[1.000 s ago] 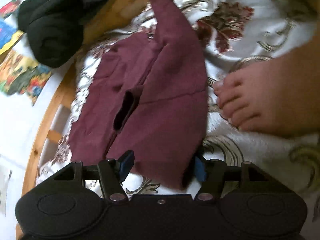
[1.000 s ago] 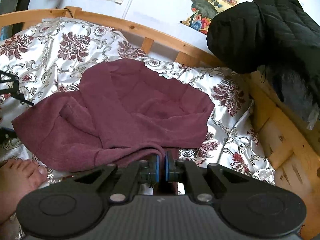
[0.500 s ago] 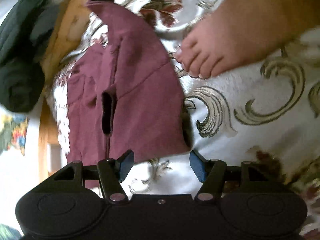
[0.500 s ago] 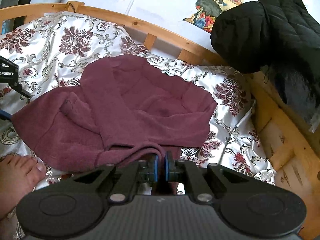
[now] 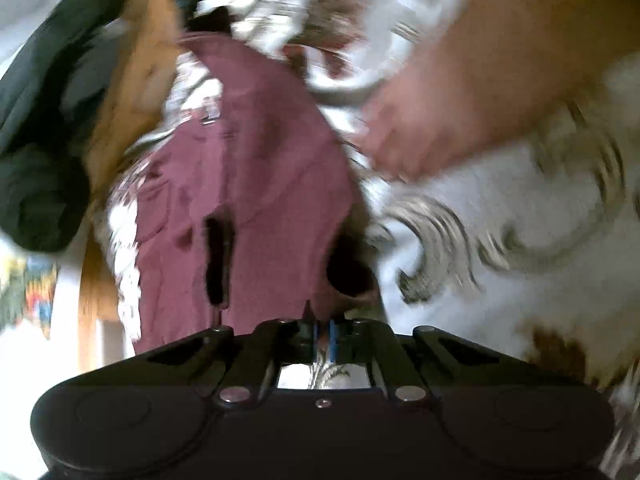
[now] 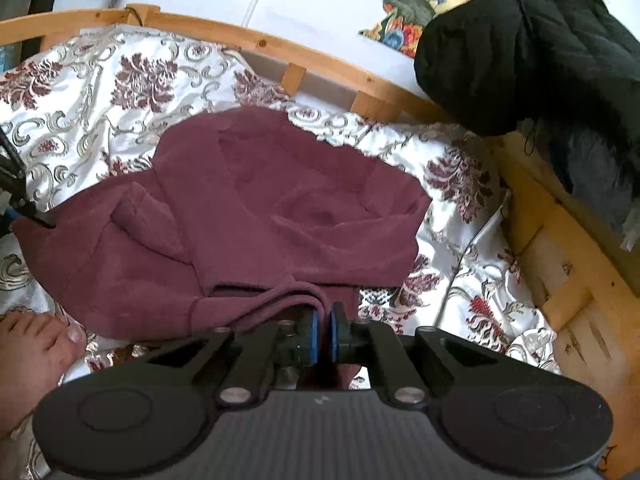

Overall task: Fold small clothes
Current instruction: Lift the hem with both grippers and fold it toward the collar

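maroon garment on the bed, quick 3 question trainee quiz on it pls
1. True or false: the right gripper is shut on a fold of the maroon garment.
2. What lies by the garment's near left edge? A) bare foot B) book C) cup
3. What colour is the jacket bundled on the wooden bed frame?
Key: 1 true; 2 A; 3 black

Left view: heavy motion blur ahead of my gripper, dim.
Right view: sharp, soft daylight, edges bowed.
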A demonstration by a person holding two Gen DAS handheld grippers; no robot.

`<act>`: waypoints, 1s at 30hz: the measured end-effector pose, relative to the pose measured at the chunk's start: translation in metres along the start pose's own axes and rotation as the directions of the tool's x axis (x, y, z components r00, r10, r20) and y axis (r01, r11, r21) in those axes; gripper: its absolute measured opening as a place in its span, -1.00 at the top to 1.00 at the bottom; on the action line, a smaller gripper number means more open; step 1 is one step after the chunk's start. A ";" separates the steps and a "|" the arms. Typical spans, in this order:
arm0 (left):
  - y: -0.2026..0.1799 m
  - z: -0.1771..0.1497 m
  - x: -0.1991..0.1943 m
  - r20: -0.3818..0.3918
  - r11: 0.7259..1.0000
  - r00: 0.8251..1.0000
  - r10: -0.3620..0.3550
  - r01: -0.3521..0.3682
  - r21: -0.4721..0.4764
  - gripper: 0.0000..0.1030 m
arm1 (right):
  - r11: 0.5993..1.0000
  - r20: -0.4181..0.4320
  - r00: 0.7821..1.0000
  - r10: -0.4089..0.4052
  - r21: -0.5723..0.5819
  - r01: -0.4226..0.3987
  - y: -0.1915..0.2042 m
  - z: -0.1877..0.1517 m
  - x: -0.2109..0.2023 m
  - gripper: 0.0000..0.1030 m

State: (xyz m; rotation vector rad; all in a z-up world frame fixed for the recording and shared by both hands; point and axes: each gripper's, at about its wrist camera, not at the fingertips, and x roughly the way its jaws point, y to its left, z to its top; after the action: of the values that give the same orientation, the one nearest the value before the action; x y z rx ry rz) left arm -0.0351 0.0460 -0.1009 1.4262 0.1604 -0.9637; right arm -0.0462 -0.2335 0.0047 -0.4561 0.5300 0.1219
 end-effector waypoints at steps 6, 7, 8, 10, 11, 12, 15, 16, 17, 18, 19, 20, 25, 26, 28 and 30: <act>0.051 -0.003 -0.040 0.040 0.866 0.994 0.098 -0.066 -0.496 0.92 | 0.997 0.070 0.997 0.022 0.074 -0.027 -0.013 0.000 -0.029 0.88; 0.057 -0.005 -0.049 0.042 0.817 0.993 0.115 -0.070 -0.573 0.92 | 0.995 0.082 0.996 0.028 0.097 -0.036 -0.016 0.000 -0.036 0.88; 0.060 -0.007 -0.057 0.043 0.773 0.991 0.127 -0.071 -0.631 0.92 | 0.993 0.091 0.995 0.034 0.114 -0.044 -0.019 0.001 -0.042 0.88; 0.064 -0.010 -0.077 0.061 0.673 0.988 0.144 -0.052 -0.738 0.92 | 0.987 0.106 0.993 0.047 0.149 -0.062 -0.026 0.000 -0.056 0.88; 0.065 -0.012 -0.085 0.072 0.628 0.986 0.148 -0.037 -0.777 0.92 | 0.984 0.109 0.992 0.056 0.163 -0.073 -0.029 0.000 -0.062 0.88; 0.065 -0.013 -0.094 0.089 0.574 0.985 0.149 -0.013 -0.819 0.93 | 0.981 0.111 0.992 0.067 0.177 -0.086 -0.031 -0.001 -0.069 0.88; 0.064 -0.015 -0.117 0.140 0.458 0.979 0.150 0.057 -0.887 0.93 | 0.972 0.107 0.990 0.094 0.207 -0.114 -0.037 -0.001 -0.088 0.88; 0.063 -0.015 -0.124 0.156 0.423 0.976 0.151 0.079 -0.903 0.93 | 0.971 0.104 0.990 0.097 0.207 -0.117 -0.038 -0.001 -0.093 0.88; 0.063 -0.016 -0.128 0.168 0.390 0.974 0.152 0.097 -0.916 0.93 | 0.973 0.103 0.990 0.095 0.203 -0.114 -0.038 -0.001 -0.097 0.88; 0.065 -0.018 -0.131 0.173 0.362 0.973 0.154 0.107 -0.926 0.93 | 0.975 0.105 0.991 0.085 0.196 -0.105 -0.038 0.000 -0.101 0.88; 0.067 -0.020 -0.133 0.179 0.332 0.971 0.159 0.118 -0.936 0.93 | 0.976 0.109 0.991 0.076 0.195 -0.097 -0.039 0.001 -0.103 0.88; 0.071 -0.022 -0.134 0.184 0.302 0.968 0.168 0.127 -0.945 0.93 | 0.976 0.115 0.991 0.069 0.198 -0.091 -0.041 0.002 -0.103 0.88; 0.104 -0.036 -0.119 0.176 0.136 0.960 0.217 0.149 -0.980 0.93 | 0.977 0.134 0.991 0.028 0.204 -0.055 -0.058 0.021 -0.076 0.88; 0.117 -0.039 -0.115 0.168 0.101 0.959 0.230 0.148 -0.984 0.93 | 0.976 0.142 0.990 0.023 0.213 -0.053 -0.065 0.027 -0.067 0.88; 0.143 -0.045 -0.104 0.142 0.044 0.959 0.247 0.135 -0.990 0.93 | 0.970 0.154 0.988 0.013 0.236 -0.049 -0.081 0.042 -0.042 0.88; 0.170 -0.052 -0.091 0.104 -0.005 0.964 0.244 0.108 -0.994 0.93 | 0.965 0.160 0.987 0.009 0.259 -0.050 -0.097 0.057 -0.015 0.88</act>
State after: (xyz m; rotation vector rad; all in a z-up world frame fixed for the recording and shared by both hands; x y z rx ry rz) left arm 0.0395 0.1083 0.0734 -0.1492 0.4872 -0.5969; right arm -0.0105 -0.2943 0.0932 -0.1777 0.3902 0.1137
